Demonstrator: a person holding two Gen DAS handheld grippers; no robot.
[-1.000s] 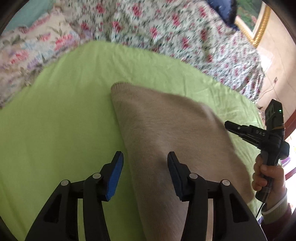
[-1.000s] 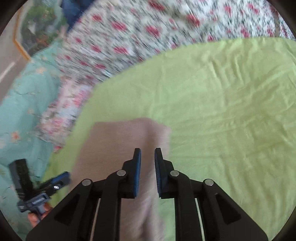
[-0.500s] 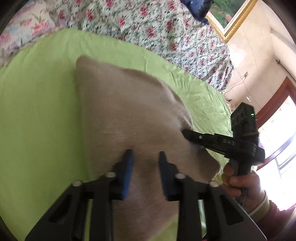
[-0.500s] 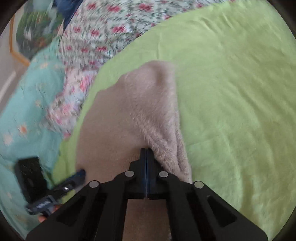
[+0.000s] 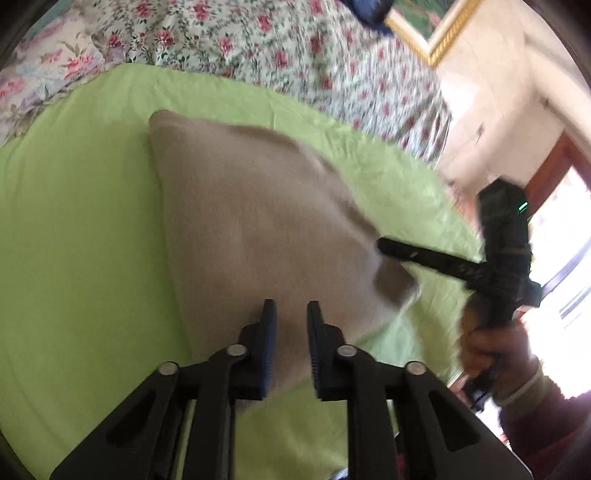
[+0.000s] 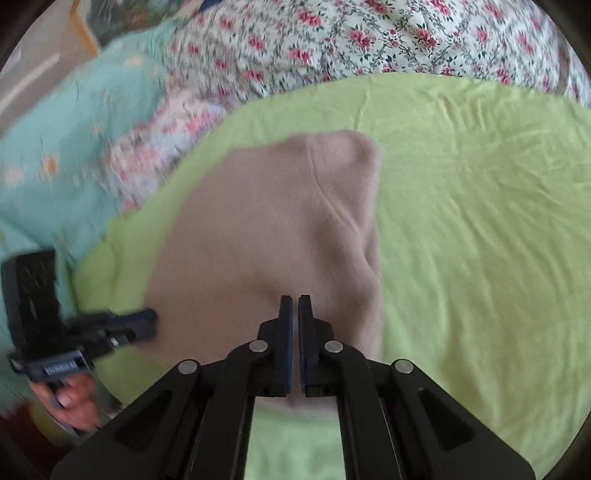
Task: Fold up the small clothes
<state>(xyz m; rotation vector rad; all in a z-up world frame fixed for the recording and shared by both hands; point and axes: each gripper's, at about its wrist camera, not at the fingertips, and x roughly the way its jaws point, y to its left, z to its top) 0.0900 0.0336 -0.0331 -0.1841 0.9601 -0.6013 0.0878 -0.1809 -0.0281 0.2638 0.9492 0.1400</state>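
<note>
Right wrist view shows your right gripper [image 6: 294, 306] with its blue pads nearly pressed together on the near edge of the beige knit garment [image 6: 273, 229]; you seem to have the cloth pinched there, though the fabric between the pads is too thin to see plainly. Holding that near right edge lets you carry it up and over, and the raised ridge running toward the far right corner suggests the layer is lifted for that reason. Your left gripper [image 5: 289, 317] sits at the garment's near left edge with its jaws only partly closed, a clear gap between the pads with cloth in it; whether it actually grips is not something I can tell. Gripping both near corners keeps the edge straight as you fold. The garment lies on the green sheet [image 6: 480, 221], near its middle, with the floral bedding [image 6: 369, 33] along the far side.
</note>
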